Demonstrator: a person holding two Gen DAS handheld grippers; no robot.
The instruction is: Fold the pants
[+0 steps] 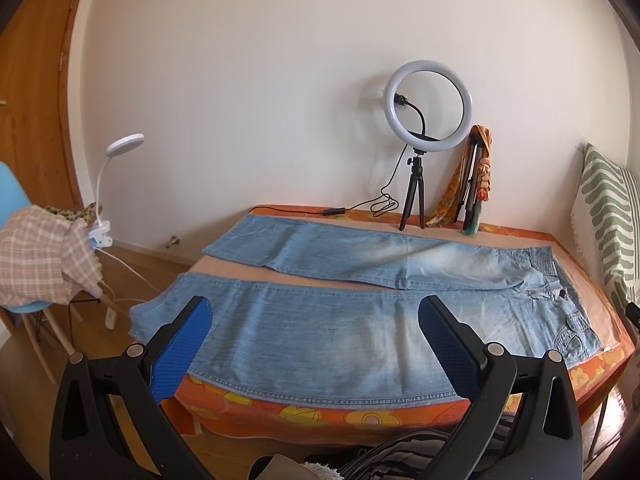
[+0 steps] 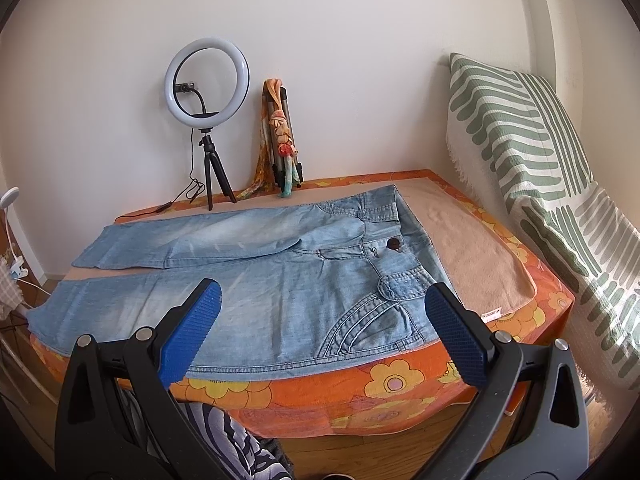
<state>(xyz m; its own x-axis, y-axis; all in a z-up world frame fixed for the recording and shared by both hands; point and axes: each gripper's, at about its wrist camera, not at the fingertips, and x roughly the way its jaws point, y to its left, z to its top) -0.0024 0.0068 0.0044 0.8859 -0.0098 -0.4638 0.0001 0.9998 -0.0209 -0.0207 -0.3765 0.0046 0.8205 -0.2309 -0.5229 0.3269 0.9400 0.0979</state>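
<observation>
Light blue jeans point(image 1: 320, 320) lie spread flat on a table with an orange flowered cloth point(image 1: 360, 412), legs apart and pointing left, waist at the right. My left gripper point(image 1: 314, 312) is open and empty, above the near leg at the table's front edge. In the right wrist view the jeans point(image 2: 280, 280) show their waist, brown button and front pocket. My right gripper point(image 2: 322, 296) is open and empty, above the hip and pocket area near the front edge.
A ring light on a tripod point(image 1: 420, 148) and a folded stand with scarves point(image 1: 476, 176) stand at the table's back. A beige towel point(image 2: 460, 240) lies under the waist. A green-striped cushion point(image 2: 532, 160) is at the right. A chair with clothes point(image 1: 44, 260) and a clip lamp point(image 1: 116, 184) stand at the left.
</observation>
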